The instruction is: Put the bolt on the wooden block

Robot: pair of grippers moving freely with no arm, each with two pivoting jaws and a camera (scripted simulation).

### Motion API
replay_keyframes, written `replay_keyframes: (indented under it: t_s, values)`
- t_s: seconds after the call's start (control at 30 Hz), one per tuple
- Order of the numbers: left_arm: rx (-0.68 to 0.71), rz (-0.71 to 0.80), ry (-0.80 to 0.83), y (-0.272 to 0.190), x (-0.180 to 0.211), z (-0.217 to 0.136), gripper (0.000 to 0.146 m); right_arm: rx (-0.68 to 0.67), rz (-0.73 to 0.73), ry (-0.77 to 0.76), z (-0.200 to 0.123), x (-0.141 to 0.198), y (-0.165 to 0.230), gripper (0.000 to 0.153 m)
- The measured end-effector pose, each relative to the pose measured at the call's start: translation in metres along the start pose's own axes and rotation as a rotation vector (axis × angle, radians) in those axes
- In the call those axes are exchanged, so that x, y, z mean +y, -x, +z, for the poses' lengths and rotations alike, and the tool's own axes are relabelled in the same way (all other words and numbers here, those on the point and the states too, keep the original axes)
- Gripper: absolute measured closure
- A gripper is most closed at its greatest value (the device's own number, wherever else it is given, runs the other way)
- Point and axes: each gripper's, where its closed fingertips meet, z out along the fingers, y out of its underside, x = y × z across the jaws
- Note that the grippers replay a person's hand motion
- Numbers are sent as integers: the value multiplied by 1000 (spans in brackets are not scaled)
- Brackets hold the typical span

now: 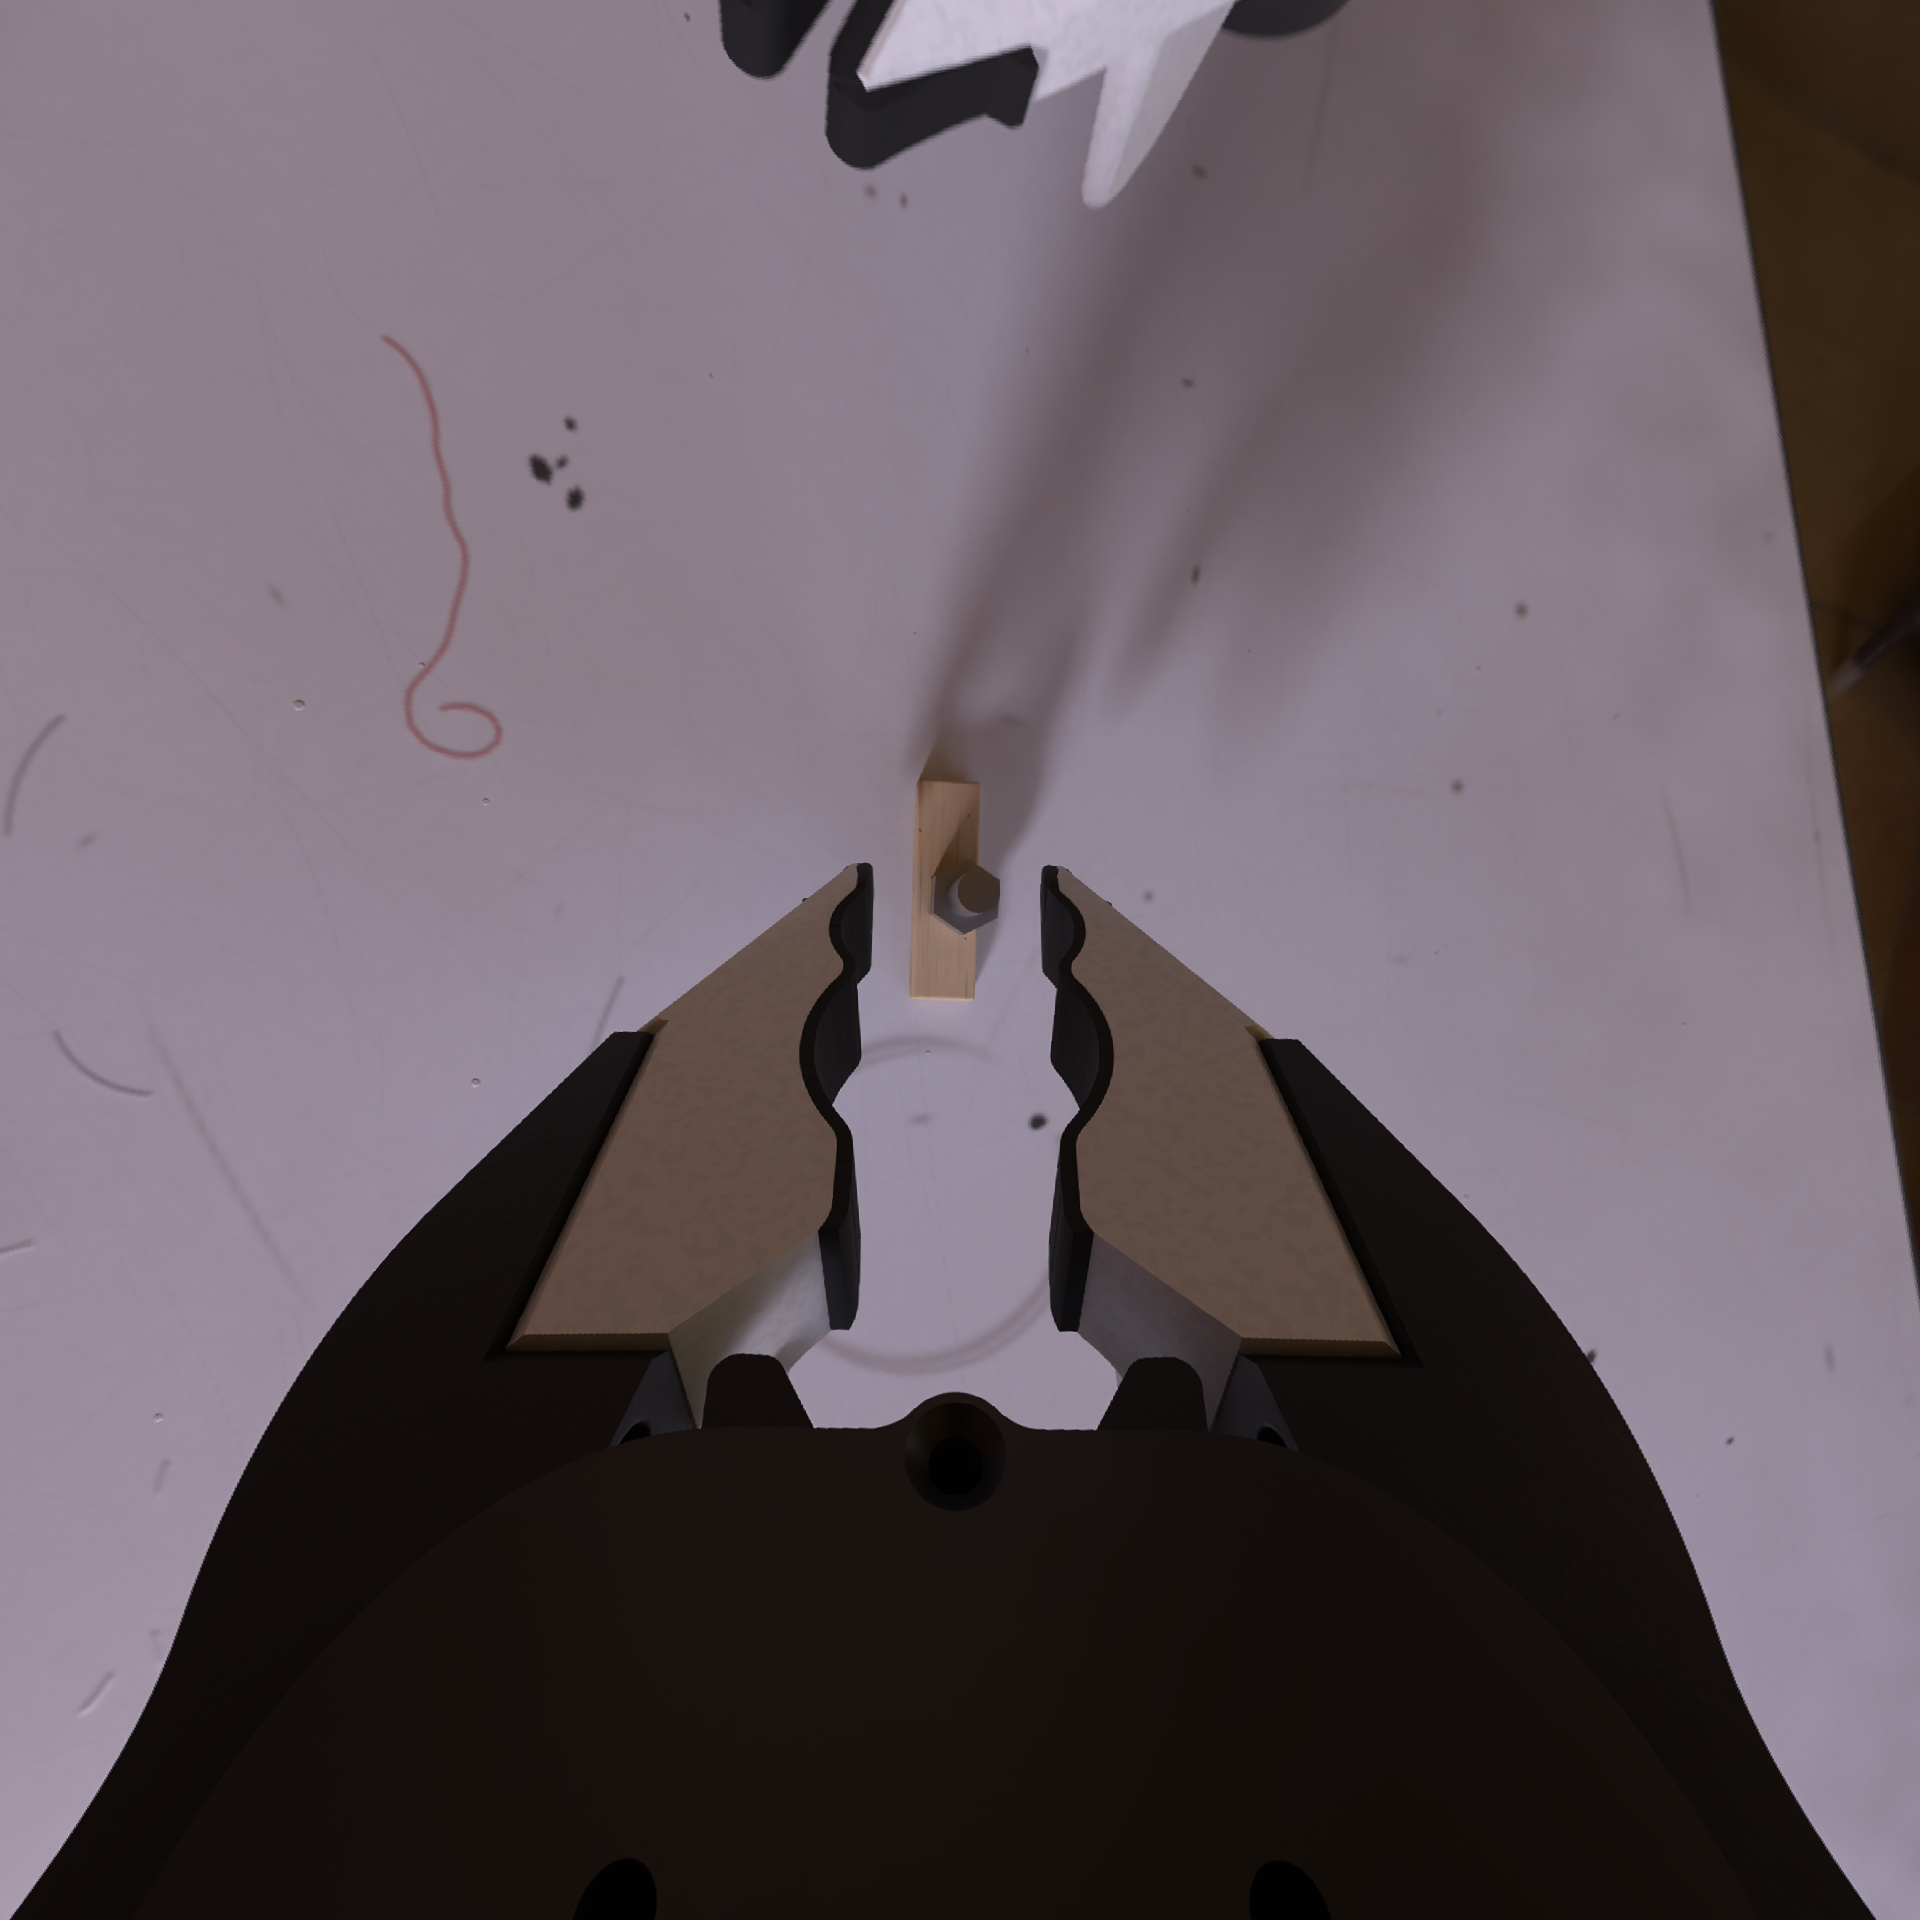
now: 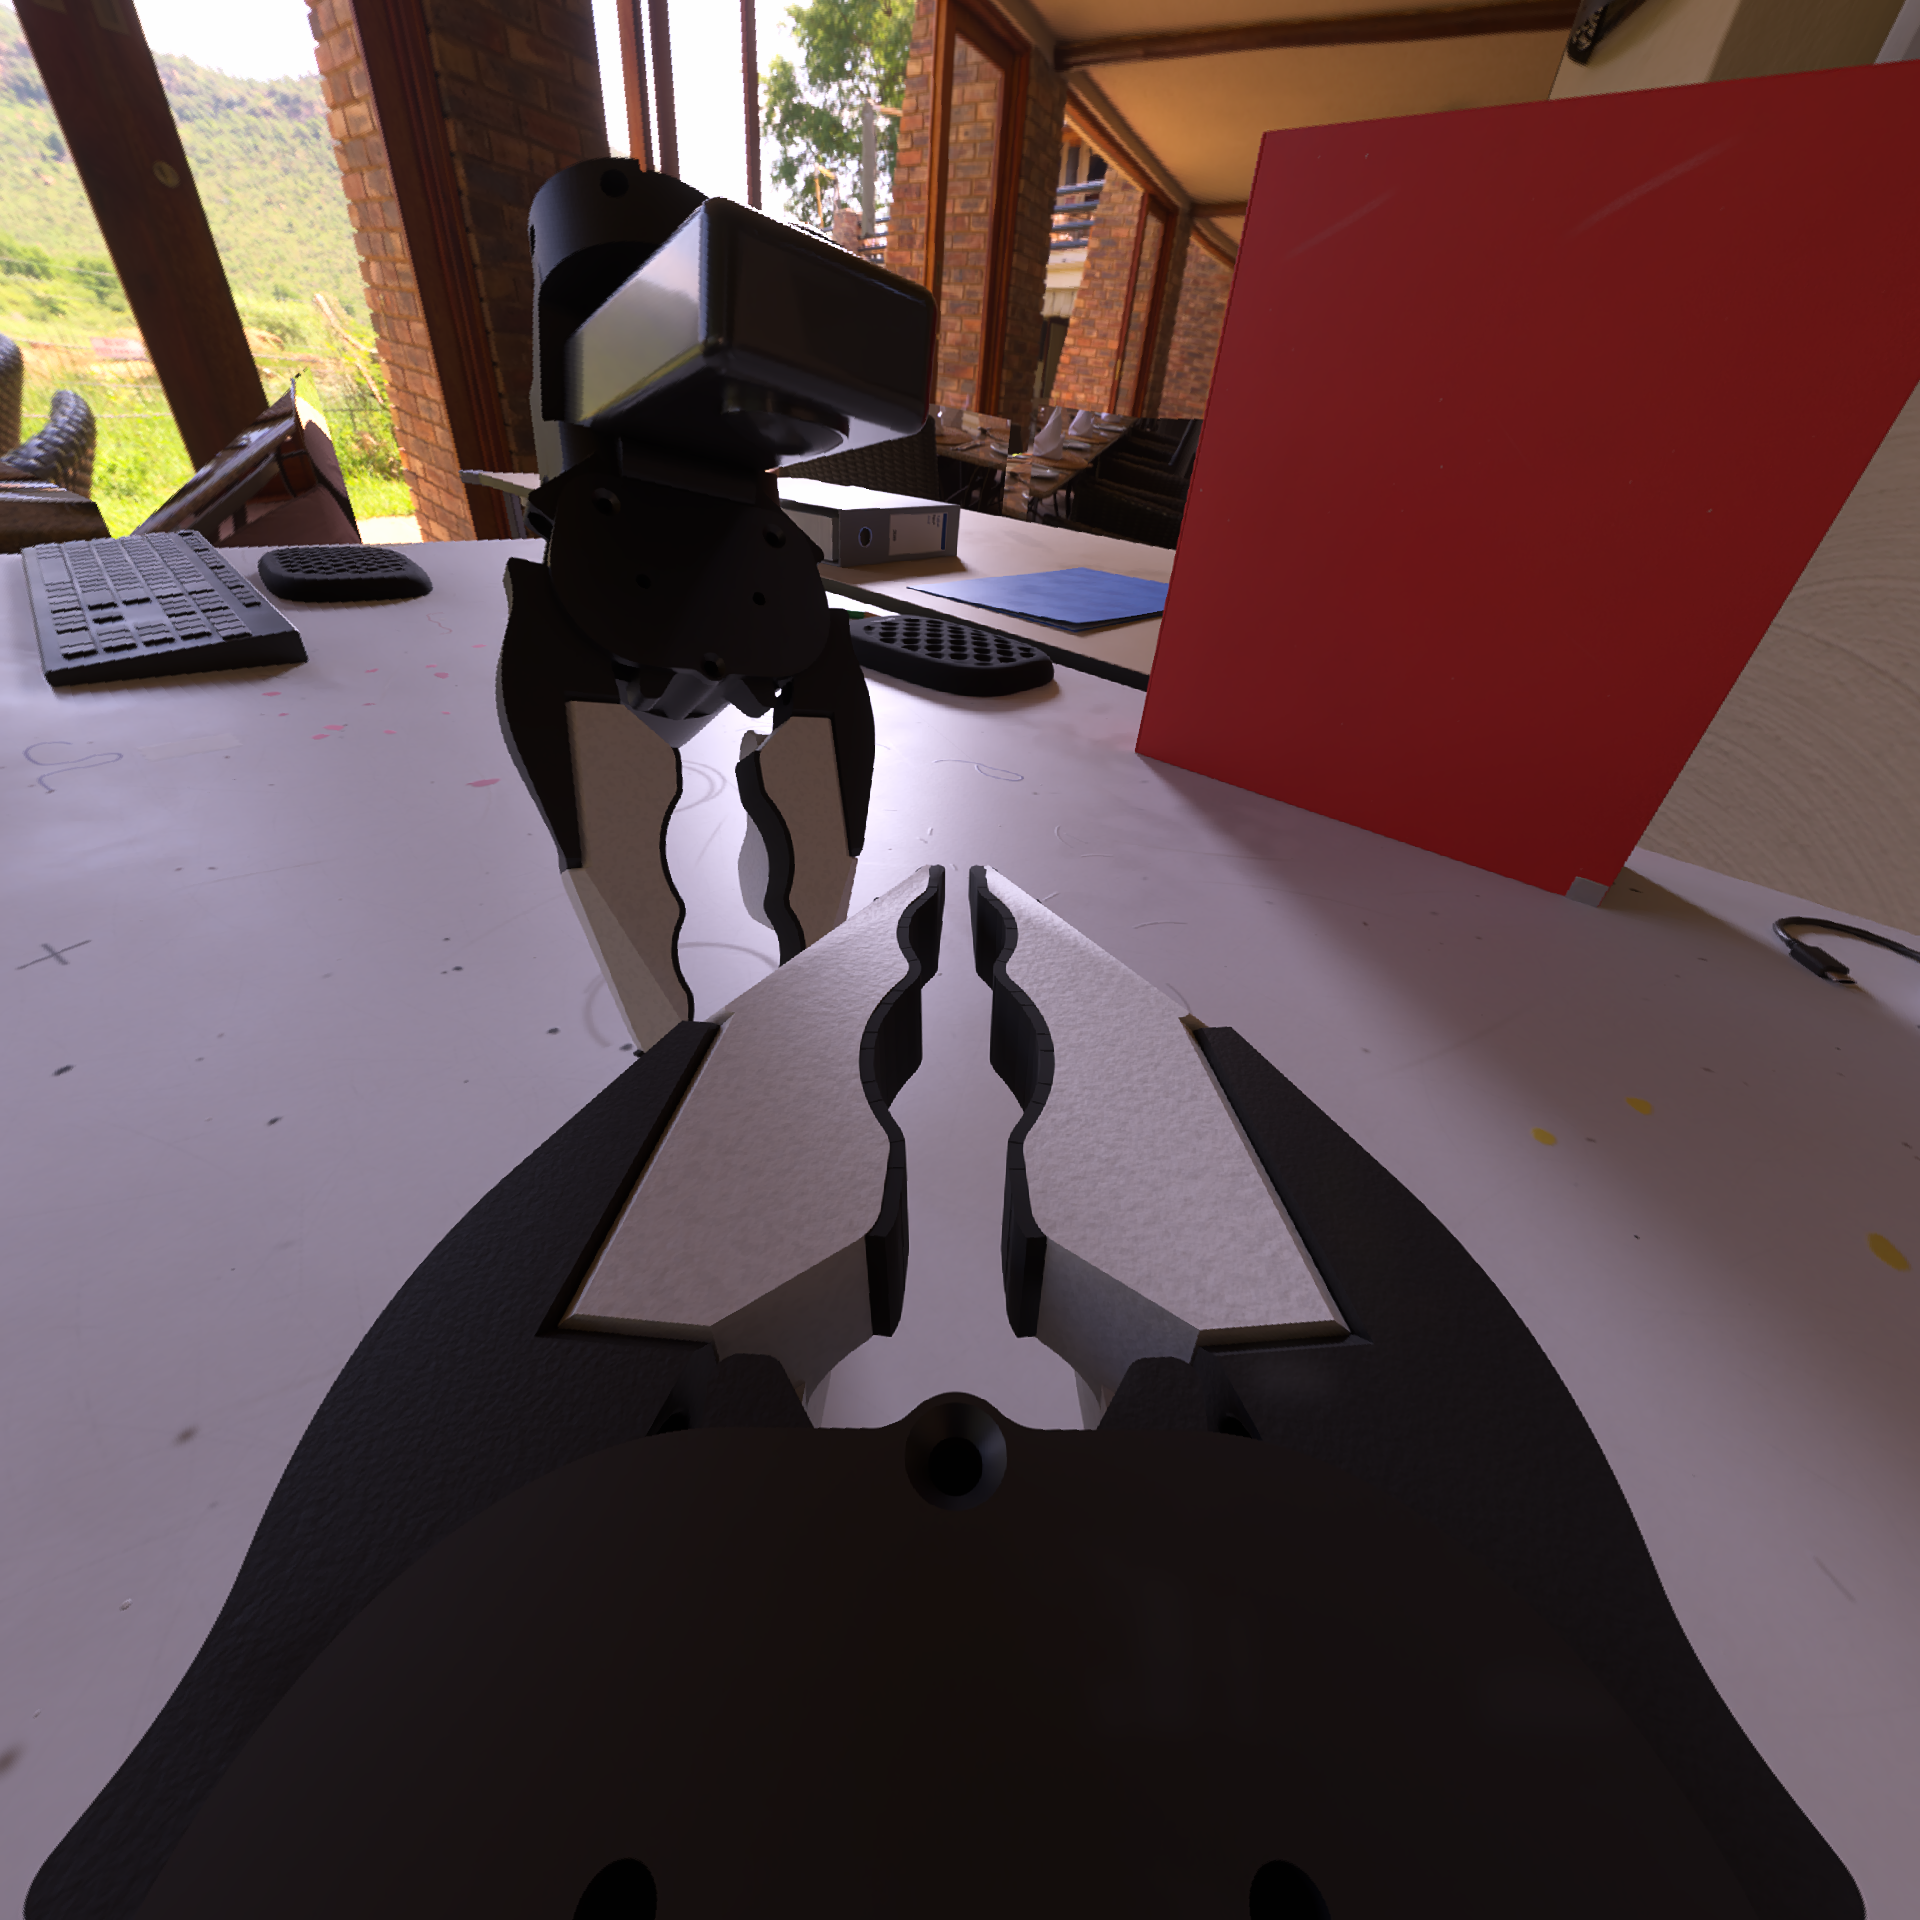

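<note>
In the left wrist view a small grey hex bolt [image 1: 966, 900] stands on end on a pale wooden block [image 1: 943, 961] that lies flat on the white table [image 1: 1351, 935]. My left gripper [image 1: 956, 883] is open and empty, well above them and pointing straight down, apart from both. It also shows in the right wrist view [image 2: 732, 987], fingers pointing down at the table. My right gripper [image 2: 958, 875] is shut and empty, low over the table; its white fingers [image 1: 1132, 114] show at the top of the left wrist view. Bolt and block are hidden in the right wrist view.
A red board [image 2: 1507, 468] leans at the right. A black keyboard [image 2: 145, 608] and a black perforated pad [image 2: 343, 571] lie at the far left, another pad [image 2: 951, 655], a blue folder [image 2: 1049, 597] and a binder [image 2: 883, 530] behind. A black cable [image 2: 1839, 951] lies at the right.
</note>
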Motion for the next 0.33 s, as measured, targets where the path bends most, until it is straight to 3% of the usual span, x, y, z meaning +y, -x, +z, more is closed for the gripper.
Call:
replay_keyframes:
  t_s: [0.33]
  values:
    - [4,-10,-19,1,-1,4,125,0,1,1,0,0,0,148]
